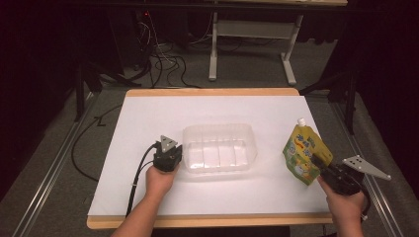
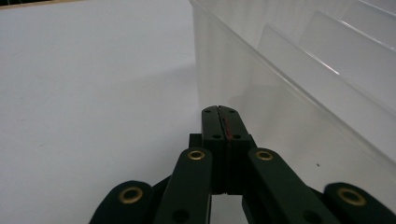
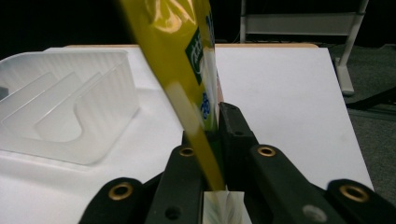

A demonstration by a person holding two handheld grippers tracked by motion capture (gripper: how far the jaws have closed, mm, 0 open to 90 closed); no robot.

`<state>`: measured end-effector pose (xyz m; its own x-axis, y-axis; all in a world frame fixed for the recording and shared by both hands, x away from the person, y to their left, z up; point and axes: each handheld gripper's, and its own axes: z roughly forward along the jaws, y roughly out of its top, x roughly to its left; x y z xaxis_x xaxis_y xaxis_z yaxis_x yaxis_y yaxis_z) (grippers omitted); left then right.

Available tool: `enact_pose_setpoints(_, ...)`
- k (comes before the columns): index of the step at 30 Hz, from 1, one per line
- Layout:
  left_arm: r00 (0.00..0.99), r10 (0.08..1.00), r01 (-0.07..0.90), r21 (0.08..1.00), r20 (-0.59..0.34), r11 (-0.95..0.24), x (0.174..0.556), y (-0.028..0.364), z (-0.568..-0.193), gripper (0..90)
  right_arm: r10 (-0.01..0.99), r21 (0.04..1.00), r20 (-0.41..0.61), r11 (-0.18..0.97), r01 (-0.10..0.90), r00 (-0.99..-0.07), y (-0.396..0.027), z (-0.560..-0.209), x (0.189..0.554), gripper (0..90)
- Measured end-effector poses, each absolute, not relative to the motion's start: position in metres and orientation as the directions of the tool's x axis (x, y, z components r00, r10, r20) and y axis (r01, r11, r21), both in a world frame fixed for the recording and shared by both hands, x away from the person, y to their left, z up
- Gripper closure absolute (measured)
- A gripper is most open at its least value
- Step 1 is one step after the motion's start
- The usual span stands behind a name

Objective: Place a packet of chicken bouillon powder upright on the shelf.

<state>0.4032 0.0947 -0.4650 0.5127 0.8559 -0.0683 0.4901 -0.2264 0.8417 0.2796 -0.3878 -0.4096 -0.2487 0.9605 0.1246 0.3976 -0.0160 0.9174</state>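
The right hand-held gripper (image 1: 322, 165) clamps the lower edge of a yellow spouted drink pouch (image 1: 305, 153) at the right of the frame, its long axis tilted upward, spout uppermost. The clear divided plastic container (image 1: 220, 148) lies to its left at centre, on the white surface (image 1: 148, 118). The left hand-held gripper (image 2: 219, 122), jaws closed on nothing, sits just beside the container's left wall.

I see the container (image 1: 220, 148) in the middle of the table (image 1: 148, 113), on the sheet (image 1: 276, 111). My left gripper (image 1: 168, 154) stands just beside its left wall, on the near side. The pouch (image 1: 305, 154) is to the right of the container, apart from it, and my right gripper (image 1: 323, 168) is at its near edge.
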Motion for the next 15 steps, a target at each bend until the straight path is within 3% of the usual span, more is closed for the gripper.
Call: enact_pose_setpoints(15,0.566,0.817,0.481,0.849,-0.110,-0.219,0.398,0.051,-0.464,90.0,0.962,0.930,0.148,-0.056,0.363,-0.230,-0.389,-0.405,0.277,90.0)
